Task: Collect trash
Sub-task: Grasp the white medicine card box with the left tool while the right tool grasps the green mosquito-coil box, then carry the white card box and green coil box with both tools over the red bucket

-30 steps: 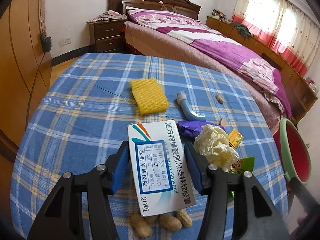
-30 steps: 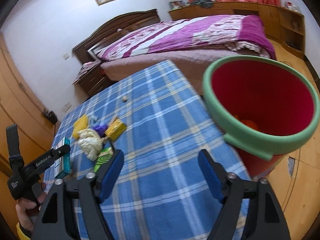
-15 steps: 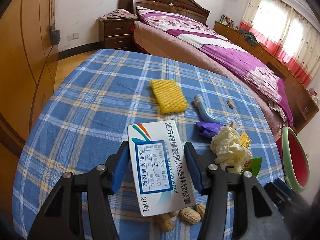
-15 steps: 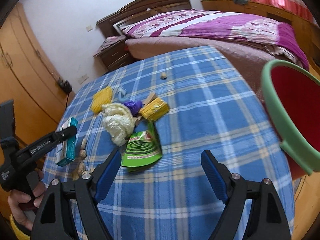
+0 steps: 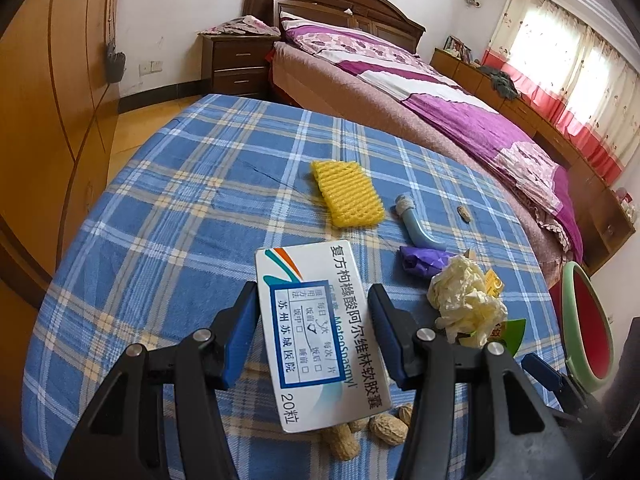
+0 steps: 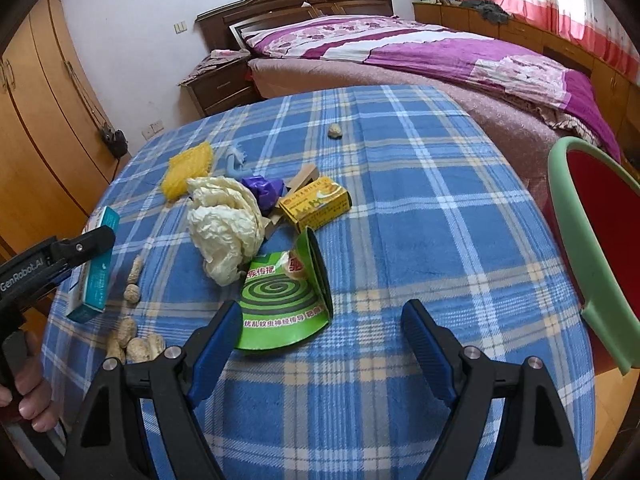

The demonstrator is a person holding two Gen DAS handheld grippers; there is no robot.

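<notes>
My left gripper (image 5: pixel 311 300) is shut on a white medicine box (image 5: pixel 320 332), held above the blue plaid tablecloth (image 5: pixel 180 220); in the right wrist view the same box (image 6: pixel 94 264) shows at the far left. My right gripper (image 6: pixel 322 312) is open with nothing between its pads, just in front of a flattened green mosquito-coil box (image 6: pixel 280 300). Beyond that lie crumpled cream paper (image 6: pixel 226 224), a yellow carton (image 6: pixel 316 202), a purple wrapper (image 6: pixel 264 190), a yellow foam net (image 6: pixel 188 168) and several peanuts (image 6: pixel 136 344).
A red bin with a green rim (image 6: pixel 576 220) stands off the table's right edge. A blue tube (image 5: pixel 416 228) and a lone peanut (image 6: pixel 335 131) lie farther back. A bed (image 6: pixel 420 48) is behind the table and wooden wardrobes (image 5: pixel 48 100) on the left.
My right gripper has swung left, away from the bin, and dropped toward the trash pile, so the green box now sits just ahead of it. The left gripper still grips the medicine box.
</notes>
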